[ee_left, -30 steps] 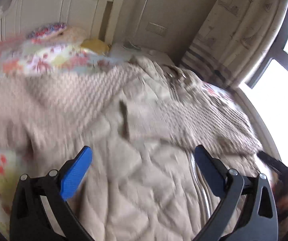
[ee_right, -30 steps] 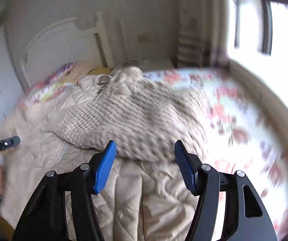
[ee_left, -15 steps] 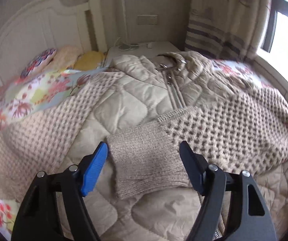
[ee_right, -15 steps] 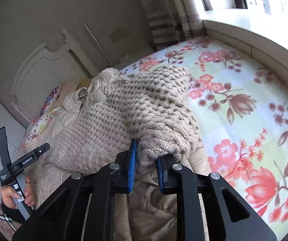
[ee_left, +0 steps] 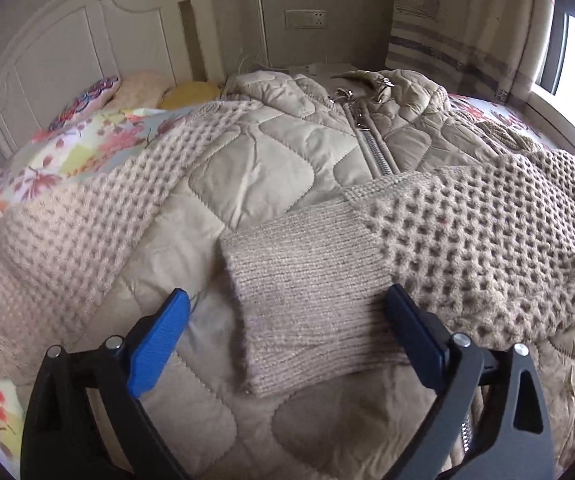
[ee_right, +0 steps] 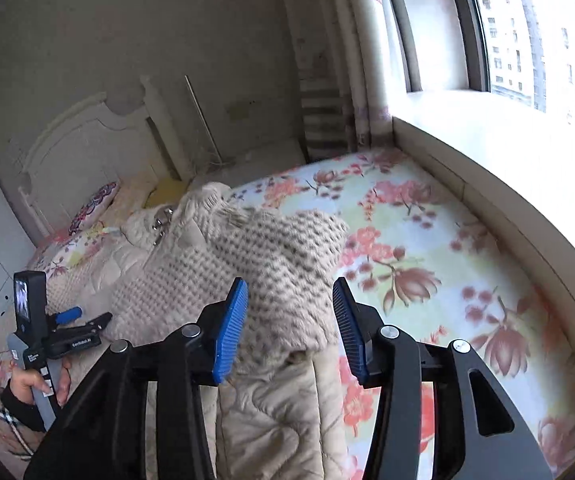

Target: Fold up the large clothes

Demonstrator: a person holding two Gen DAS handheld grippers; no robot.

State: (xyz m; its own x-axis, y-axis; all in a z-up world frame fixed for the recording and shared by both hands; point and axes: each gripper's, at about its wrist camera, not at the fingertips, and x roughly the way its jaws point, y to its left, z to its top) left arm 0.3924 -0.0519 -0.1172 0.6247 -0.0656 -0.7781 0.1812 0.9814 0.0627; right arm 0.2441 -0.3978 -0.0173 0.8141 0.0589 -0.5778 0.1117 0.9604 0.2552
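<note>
A beige quilted jacket (ee_left: 271, 152) with knitted sleeves lies front up on the bed, zipper (ee_left: 371, 148) closed. Its right knitted sleeve (ee_left: 467, 236) is folded across the chest, the ribbed cuff (ee_left: 307, 292) lying between my left gripper's open blue pads. My left gripper (ee_left: 287, 320) is open just above the cuff. The other knitted sleeve (ee_left: 87, 216) stretches out to the left. In the right wrist view my right gripper (ee_right: 289, 320) is open over the folded sleeve's bend (ee_right: 271, 272) at the jacket's right edge. The left gripper (ee_right: 71, 322) shows there, hand-held.
The bed has a floral sheet (ee_right: 427, 264). A white headboard (ee_left: 67, 52) and pillows (ee_left: 139, 88) are at the far end. A window sill (ee_right: 499, 152) and curtain (ee_left: 455, 20) run along the right side. A wall socket (ee_left: 305, 19) is behind.
The right gripper was shut on the knitted sleeve half a second ago and has now opened, letting it go. The left gripper has edged closer over the cuff and stays open.
</note>
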